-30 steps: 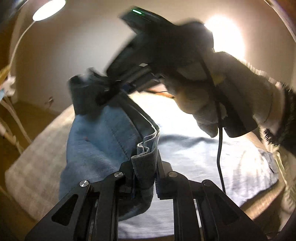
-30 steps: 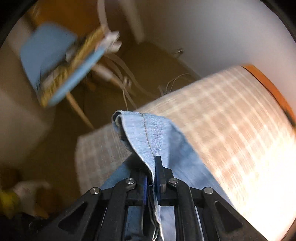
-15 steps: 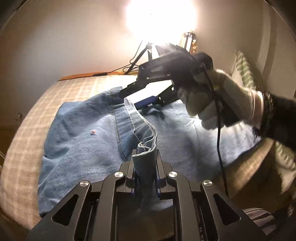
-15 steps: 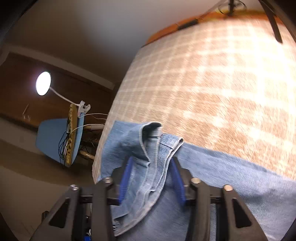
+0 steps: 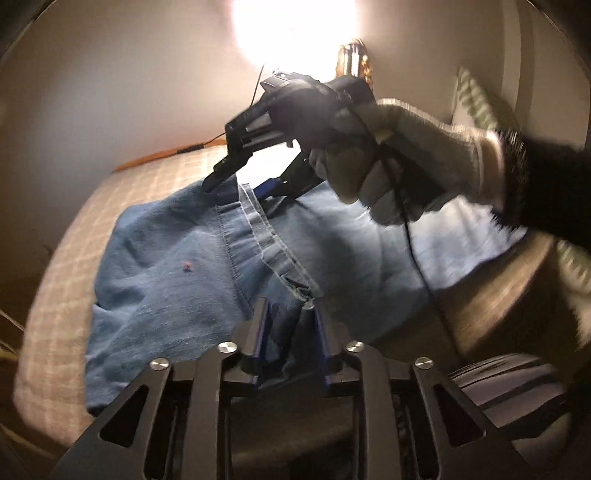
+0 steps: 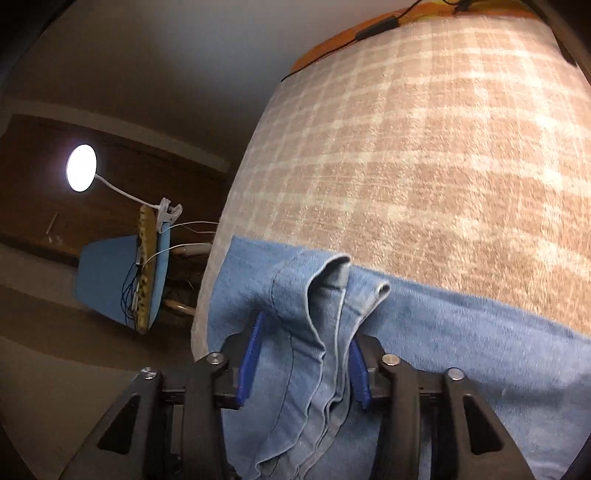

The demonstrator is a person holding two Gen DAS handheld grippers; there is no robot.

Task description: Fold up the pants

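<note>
While both grippers' jaws stand spread around bunched hem folds, pants (image 5: 162,266) lie on the checked blanket (image 6: 424,147).

The blue denim pants (image 5: 177,280) lie spread on the checked beige blanket (image 5: 59,295), and every other thing sits around them: at their near edge the left gripper (image 5: 290,325) has its blue-padded jaws parted, with a bunched fold of the waistband loose between them. Over the far edge of the pants the right gripper (image 5: 243,181), gripped by a gloved hand (image 5: 388,173), hangs with its jaws spread wide, one black finger (image 5: 221,173) at the cloth's far hem. A black cable (image 5: 417,258) trails from that hand down across the right side of the pants, and a glaring lamp (image 5: 295,33) shines on the wall beyond them.
</note>
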